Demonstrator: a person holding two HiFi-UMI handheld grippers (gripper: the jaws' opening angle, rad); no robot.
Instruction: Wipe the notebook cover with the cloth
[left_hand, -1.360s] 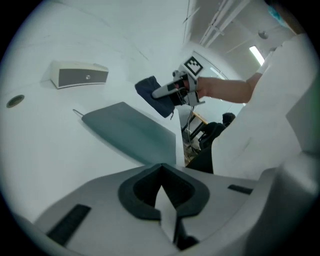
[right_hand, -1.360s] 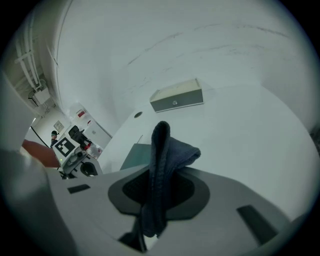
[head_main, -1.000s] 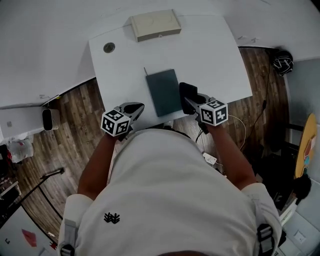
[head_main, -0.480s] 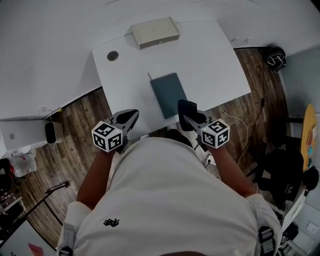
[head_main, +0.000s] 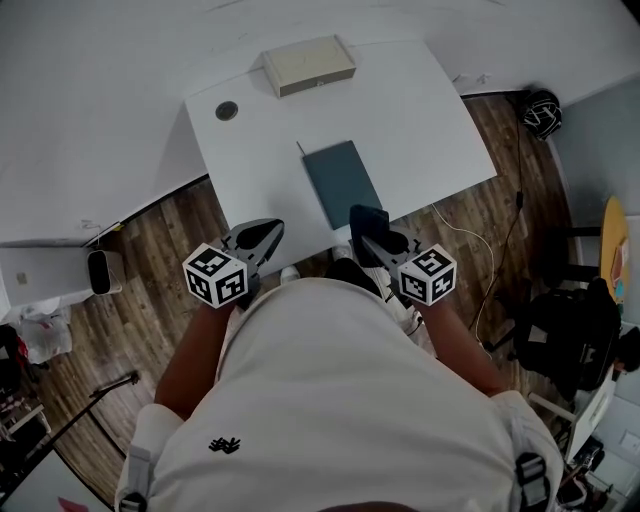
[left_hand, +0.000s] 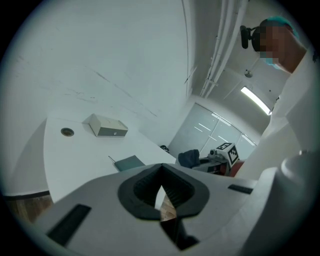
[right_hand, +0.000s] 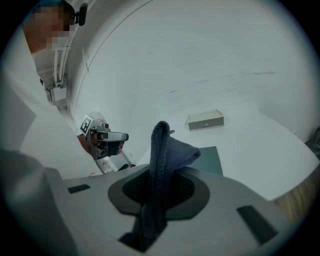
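The dark teal notebook lies flat near the table's front edge, also seen in the left gripper view and the right gripper view. My right gripper is shut on a dark blue cloth, which stands up in a fold between the jaws. It hovers at the table's front edge, just short of the notebook's near right corner. My left gripper is shut and holds nothing, to the left of the notebook at the table's front edge.
A cream box sits at the back of the white table, with a round cable grommet to its left. Wood floor surrounds the table. A white cable trails on the floor at right, beside a black chair.
Both grippers have drawn back toward the person: the right one, with the cloth, from beside the notebook to the table's front edge, and the left one back and a little left.
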